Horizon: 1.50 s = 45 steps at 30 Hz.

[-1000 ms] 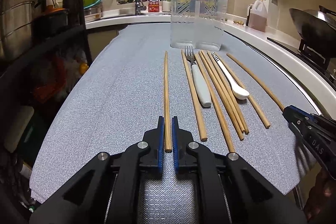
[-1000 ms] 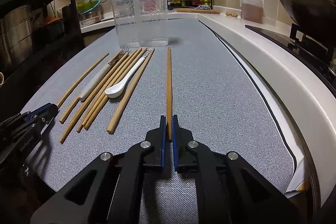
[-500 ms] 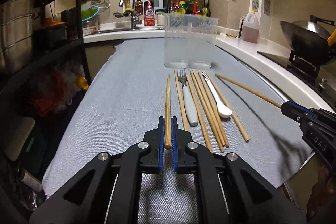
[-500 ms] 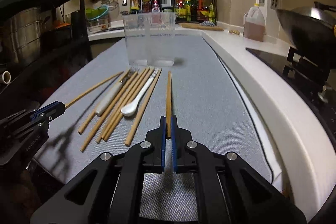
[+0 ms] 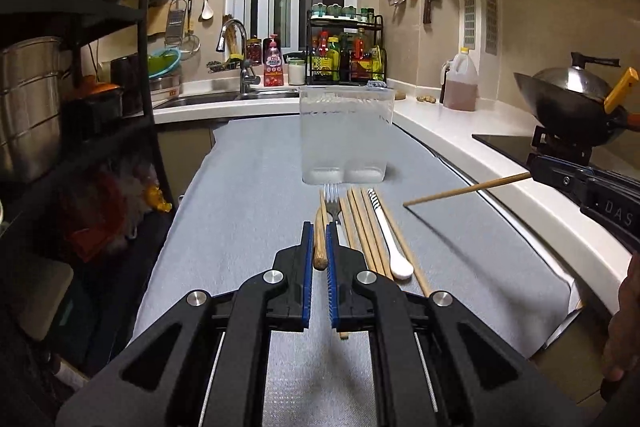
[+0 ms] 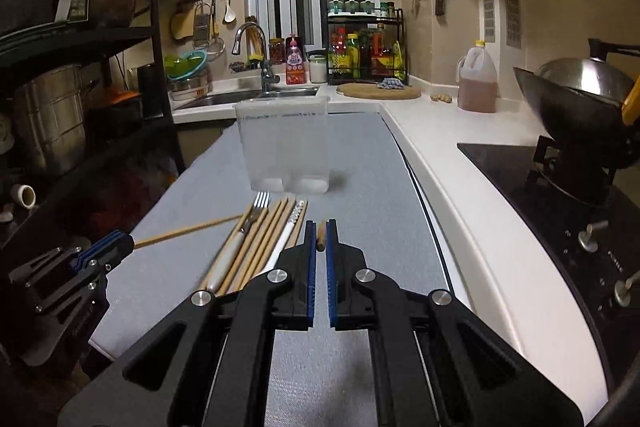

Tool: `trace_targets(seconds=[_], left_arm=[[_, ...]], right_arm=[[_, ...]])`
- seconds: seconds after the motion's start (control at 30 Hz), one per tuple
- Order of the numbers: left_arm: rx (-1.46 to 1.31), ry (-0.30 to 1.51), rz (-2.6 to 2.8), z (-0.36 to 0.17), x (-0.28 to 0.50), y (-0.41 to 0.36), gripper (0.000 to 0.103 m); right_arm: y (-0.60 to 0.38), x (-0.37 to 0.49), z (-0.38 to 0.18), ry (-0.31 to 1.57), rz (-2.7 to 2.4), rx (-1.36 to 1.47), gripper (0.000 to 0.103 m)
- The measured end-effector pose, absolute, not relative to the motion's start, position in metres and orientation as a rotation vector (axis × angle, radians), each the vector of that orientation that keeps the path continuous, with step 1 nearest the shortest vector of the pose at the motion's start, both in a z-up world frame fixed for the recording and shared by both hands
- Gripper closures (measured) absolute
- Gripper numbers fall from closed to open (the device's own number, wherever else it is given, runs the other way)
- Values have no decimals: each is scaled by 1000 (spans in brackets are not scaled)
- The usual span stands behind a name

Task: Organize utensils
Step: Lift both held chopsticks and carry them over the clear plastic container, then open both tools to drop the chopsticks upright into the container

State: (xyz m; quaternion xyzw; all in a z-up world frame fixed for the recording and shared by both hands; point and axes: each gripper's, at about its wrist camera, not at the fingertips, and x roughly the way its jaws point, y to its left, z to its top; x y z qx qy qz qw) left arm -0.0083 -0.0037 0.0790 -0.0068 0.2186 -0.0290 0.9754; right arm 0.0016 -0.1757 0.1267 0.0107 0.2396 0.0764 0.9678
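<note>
My left gripper (image 5: 319,227) is shut on one end of a wooden chopstick (image 5: 320,247), which hangs above the grey mat (image 5: 248,219). My right gripper (image 6: 319,225) is shut on another chopstick (image 6: 321,239), also lifted; from the left wrist this chopstick (image 5: 464,191) pokes leftward in the air. On the mat lie a fork (image 5: 331,201), a white spoon (image 5: 390,241) and several more chopsticks (image 5: 366,227). Beyond them stands a clear plastic two-compartment holder (image 5: 346,135), upright and with nothing in it.
A black shelf rack (image 5: 120,75) with steel pots borders the mat's left side. The white counter (image 5: 460,131), a stove and a wok (image 5: 572,99) run along the right. The sink (image 5: 224,99), spice rack (image 5: 346,47) and oil jug (image 5: 460,83) stand behind the holder.
Both grippers have risen from the mat, each carrying its chopstick up by one end. The other utensils and the holder have not moved.
</note>
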Motion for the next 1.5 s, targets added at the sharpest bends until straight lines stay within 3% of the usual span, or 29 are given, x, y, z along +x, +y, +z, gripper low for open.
trace_targets(seconds=[1.03,1.5], left_arm=[[-105,533,-126,209,114,40,97],[-91,478,-131,314,187,41,97]], right_arm=[[-170,118,252,457,190,81,98],[-154,188,340,297,245,94,98]])
